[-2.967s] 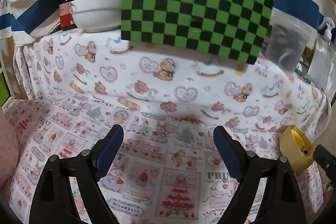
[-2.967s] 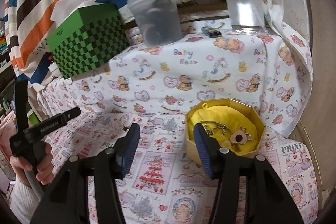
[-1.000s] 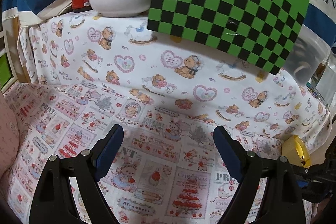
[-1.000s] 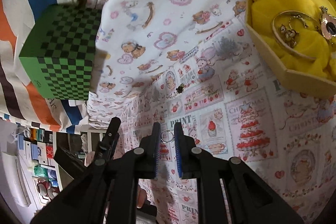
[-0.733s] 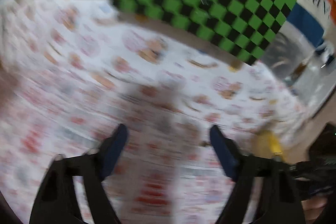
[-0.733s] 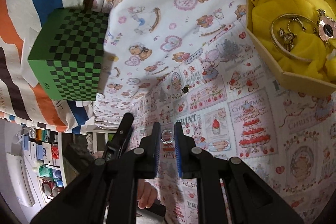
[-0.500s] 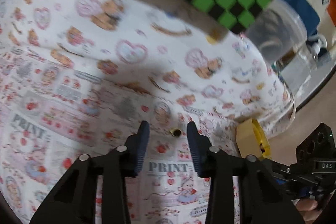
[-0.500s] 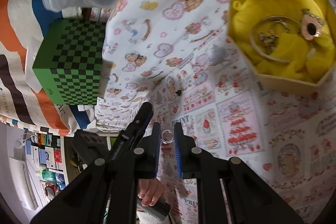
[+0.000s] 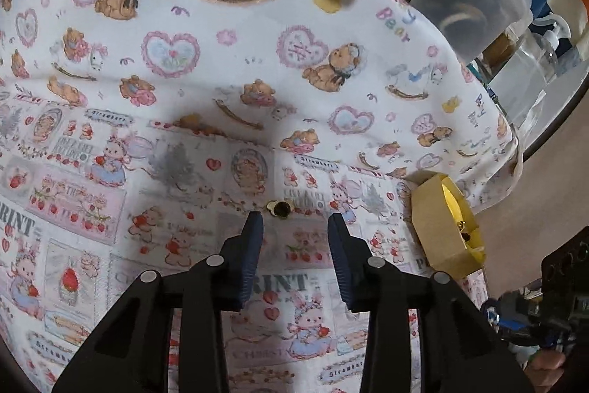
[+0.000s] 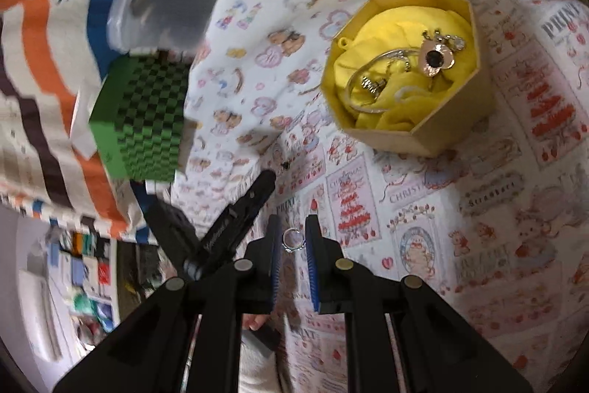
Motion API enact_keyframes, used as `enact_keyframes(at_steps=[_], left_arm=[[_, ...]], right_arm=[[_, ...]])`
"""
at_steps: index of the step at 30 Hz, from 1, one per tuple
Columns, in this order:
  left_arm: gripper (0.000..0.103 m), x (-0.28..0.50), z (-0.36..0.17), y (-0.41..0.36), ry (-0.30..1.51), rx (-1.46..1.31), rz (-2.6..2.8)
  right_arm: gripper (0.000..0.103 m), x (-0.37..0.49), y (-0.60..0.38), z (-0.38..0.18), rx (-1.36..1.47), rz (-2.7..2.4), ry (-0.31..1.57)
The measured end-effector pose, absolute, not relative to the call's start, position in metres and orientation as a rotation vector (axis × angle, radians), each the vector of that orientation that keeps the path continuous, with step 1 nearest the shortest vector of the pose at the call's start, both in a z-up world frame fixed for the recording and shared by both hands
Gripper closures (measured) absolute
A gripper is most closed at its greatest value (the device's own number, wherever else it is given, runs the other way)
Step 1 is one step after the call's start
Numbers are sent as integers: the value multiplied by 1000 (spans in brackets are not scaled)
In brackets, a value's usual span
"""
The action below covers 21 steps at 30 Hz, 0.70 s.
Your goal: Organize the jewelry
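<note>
Yellow box (image 10: 401, 135) holds bangle (image 10: 368, 76), brooch (image 10: 436, 59).

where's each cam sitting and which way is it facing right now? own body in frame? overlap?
Left wrist: on the left gripper, angled down at the printed cloth; small dark-stone earring just beyond its part-open fingers; right-hand tool at the right edge.
Right wrist: on the right gripper, looking down along fingers shut on a silver ring; left gripper's tip and a hand below show.
Shared: yellow jewelry box, green checkered box, clear tub, the earring.
</note>
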<state>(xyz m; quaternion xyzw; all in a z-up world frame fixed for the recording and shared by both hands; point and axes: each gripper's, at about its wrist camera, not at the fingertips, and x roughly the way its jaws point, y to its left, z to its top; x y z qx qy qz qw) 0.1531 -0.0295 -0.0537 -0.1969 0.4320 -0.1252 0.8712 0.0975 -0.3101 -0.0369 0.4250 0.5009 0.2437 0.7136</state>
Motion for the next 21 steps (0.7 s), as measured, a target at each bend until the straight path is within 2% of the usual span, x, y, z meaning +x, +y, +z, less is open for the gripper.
enact_keyframes(at_steps=[6, 10, 14, 21], left_arm=[[68, 152, -56, -33, 898, -373, -242], [67, 155, -59, -40, 904, -348, -240], [62, 155, -60, -39, 898, -345, -232], [61, 154, -60, -38, 901, -346, -235]], right_arm=[[91, 82, -295, -29, 749, 625, 1102], [91, 77, -291, -25, 723, 657, 1090], [91, 74, -288, -25, 706, 668, 1098], [91, 72, -286, -25, 715, 681, 1101]])
